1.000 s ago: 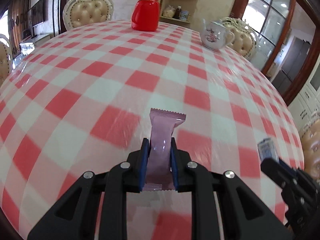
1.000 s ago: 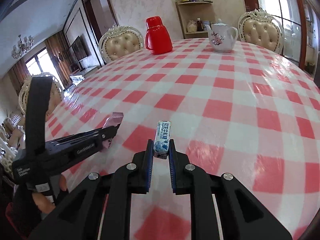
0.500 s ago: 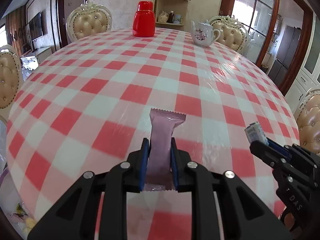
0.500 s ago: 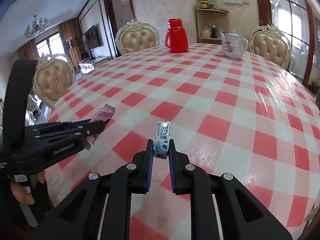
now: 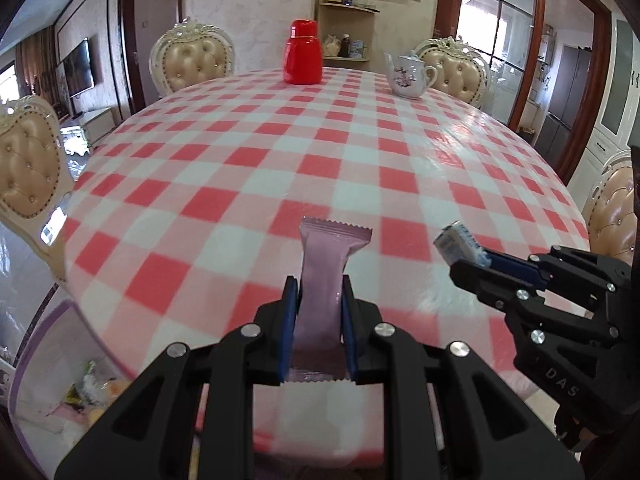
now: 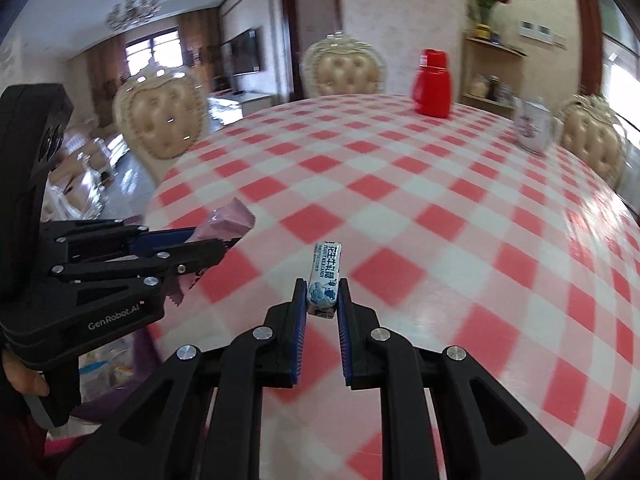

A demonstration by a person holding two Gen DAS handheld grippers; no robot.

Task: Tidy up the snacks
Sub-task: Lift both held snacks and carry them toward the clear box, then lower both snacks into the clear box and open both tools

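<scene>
My left gripper [image 5: 318, 292] is shut on a pink snack packet [image 5: 326, 276], which sticks out forward past the near edge of the checked table [image 5: 320, 152]. The same packet [image 6: 228, 220] shows in the right wrist view, held by the left gripper [image 6: 224, 246] at the left. My right gripper [image 6: 322, 294] is shut on a small blue and white candy bar [image 6: 326, 276]. In the left wrist view that bar [image 5: 460, 246] juts from the right gripper [image 5: 466, 258] at the right. Both snacks hang in the air above the table's near rim.
A red flask [image 5: 303, 53] and a white teapot [image 5: 408, 75] stand at the table's far side. Padded chairs [image 5: 191, 60] ring the table. Below the table's left edge a purple-rimmed container [image 5: 52, 360] holds several snack packets. A hand [image 6: 24, 376] grips the left tool.
Both grippers have drawn back from the table toward its near left edge, each keeping its snack. The table now looks farther off, and the purple-rimmed container has come into view at lower left.
</scene>
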